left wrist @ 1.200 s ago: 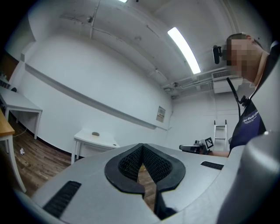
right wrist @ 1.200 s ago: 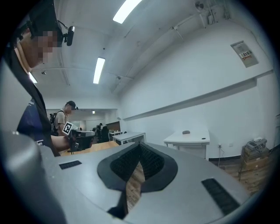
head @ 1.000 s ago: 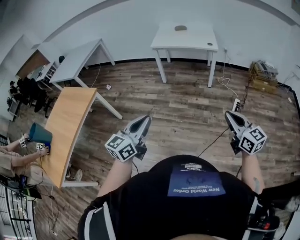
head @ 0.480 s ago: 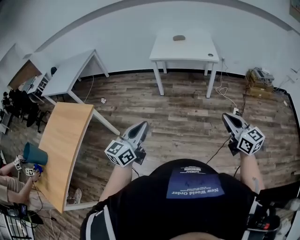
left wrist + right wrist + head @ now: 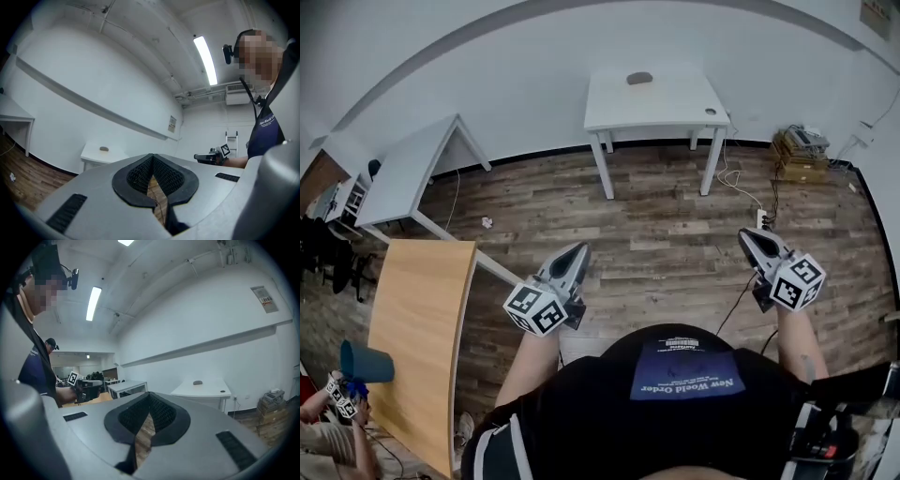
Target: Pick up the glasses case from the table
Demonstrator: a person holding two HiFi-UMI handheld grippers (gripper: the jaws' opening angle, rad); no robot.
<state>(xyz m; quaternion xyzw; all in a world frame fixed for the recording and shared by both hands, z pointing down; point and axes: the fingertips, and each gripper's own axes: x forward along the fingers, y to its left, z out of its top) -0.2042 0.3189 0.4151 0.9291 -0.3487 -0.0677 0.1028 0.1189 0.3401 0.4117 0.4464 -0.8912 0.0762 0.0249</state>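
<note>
Head view: approach stage. Probable glasses case [image 5: 639,78] lies on the far white table [image 5: 675,98], well apart. The left gripper [image 5: 575,253] and right gripper [image 5: 750,239] have jaws together, empty. Next: close in, open jaws.

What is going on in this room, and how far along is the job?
A person stands on the wood floor with a tool in each hand: the left tool and the right tool. Both are shut and empty. The case lies untouched on the white table by the far wall, well ahead of both tools. Nothing has been picked up yet.
</note>
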